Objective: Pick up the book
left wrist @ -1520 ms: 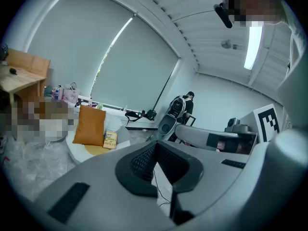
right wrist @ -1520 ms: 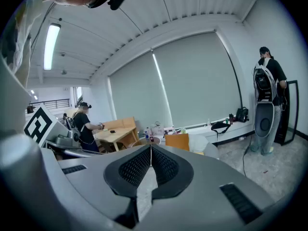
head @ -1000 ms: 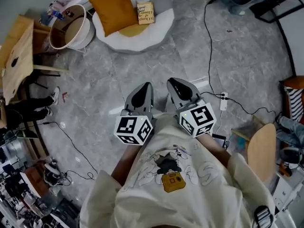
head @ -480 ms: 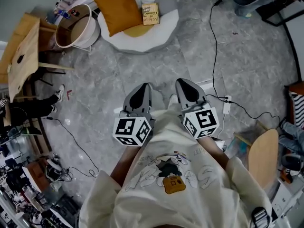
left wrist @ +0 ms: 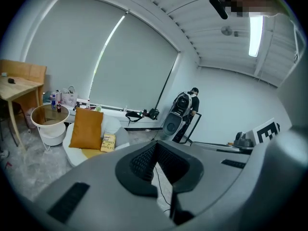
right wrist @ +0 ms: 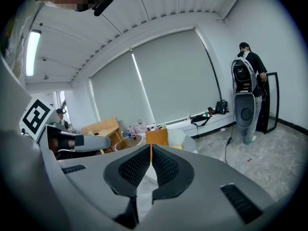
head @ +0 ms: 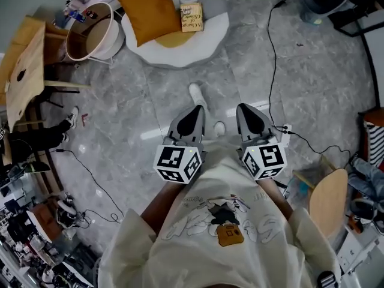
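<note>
The book [head: 191, 17], tan with dark lettering, lies on a round white floor cushion [head: 198, 44] next to an orange pillow [head: 149, 8], far ahead of both grippers. In the left gripper view the book [left wrist: 108, 142] leans by the orange pillow [left wrist: 86, 128], left of the jaws. My left gripper [head: 194, 110] [left wrist: 156, 143] is shut and holds nothing. Beside it my right gripper [head: 246, 108] [right wrist: 150, 145] is shut and holds nothing as well. The right gripper view shows the orange pillow [right wrist: 156, 136] just above its jaws; the book is hidden there.
A round tub [head: 93, 35] and a wooden table [head: 24, 71] stand at the left. A black cable [head: 270, 71] runs to a power strip [head: 285, 131] at the right. My white shoe [head: 195, 93] is ahead. A person with a backpack [left wrist: 185, 107] stands far off.
Both grippers sit lower and further right in the head view, still shut. A white shoe has stepped into view in front of them.
</note>
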Motion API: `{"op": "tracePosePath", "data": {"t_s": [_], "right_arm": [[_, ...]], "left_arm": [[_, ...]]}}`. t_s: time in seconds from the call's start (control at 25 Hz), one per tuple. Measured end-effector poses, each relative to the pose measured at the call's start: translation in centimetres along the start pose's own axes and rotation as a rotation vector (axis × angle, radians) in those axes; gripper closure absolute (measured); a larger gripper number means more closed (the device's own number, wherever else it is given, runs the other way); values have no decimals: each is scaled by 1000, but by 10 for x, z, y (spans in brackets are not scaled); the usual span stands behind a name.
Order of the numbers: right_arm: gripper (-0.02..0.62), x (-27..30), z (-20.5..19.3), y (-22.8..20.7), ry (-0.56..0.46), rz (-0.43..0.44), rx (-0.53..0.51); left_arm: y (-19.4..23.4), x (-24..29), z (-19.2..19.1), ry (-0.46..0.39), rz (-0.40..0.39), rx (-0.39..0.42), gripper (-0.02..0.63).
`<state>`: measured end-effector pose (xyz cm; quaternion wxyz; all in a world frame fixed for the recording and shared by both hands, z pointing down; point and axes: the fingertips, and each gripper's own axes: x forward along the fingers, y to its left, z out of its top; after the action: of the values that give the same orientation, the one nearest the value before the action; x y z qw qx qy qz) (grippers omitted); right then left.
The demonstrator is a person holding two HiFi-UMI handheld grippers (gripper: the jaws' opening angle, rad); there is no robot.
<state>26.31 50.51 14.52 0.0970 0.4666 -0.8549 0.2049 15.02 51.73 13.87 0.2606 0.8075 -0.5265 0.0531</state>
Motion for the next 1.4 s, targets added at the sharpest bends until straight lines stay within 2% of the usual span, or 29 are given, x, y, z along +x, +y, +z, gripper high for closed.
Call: {"op": "tracePosePath", "data": {"t_s": [0.24, 0.48, 0.64, 0.84, 1.04, 1.2, 1.4], "right_arm": [[566, 56, 21, -26, 26, -16, 23], [566, 131, 57, -16, 25, -5, 15], [566, 173, 90, -11, 23, 7, -34], [566, 229, 125, 1, 32, 50, -90], [566, 286, 133, 13, 49, 64, -88], [566, 305, 137, 15, 58, 27, -84], [566, 310, 146, -18, 57, -54, -62]], "left_arm": [[21, 59, 30, 9, -24, -17, 601], [76, 92, 69, 12, -38, -34, 600], [113, 108, 100, -3, -41, -52, 600], [166, 122, 134, -43, 4, -114, 600], [214, 136, 153, -78, 26, -158, 600], [238, 150, 164, -56, -3, -167, 600], [240, 179, 173, -40, -49, -147, 600]]}}
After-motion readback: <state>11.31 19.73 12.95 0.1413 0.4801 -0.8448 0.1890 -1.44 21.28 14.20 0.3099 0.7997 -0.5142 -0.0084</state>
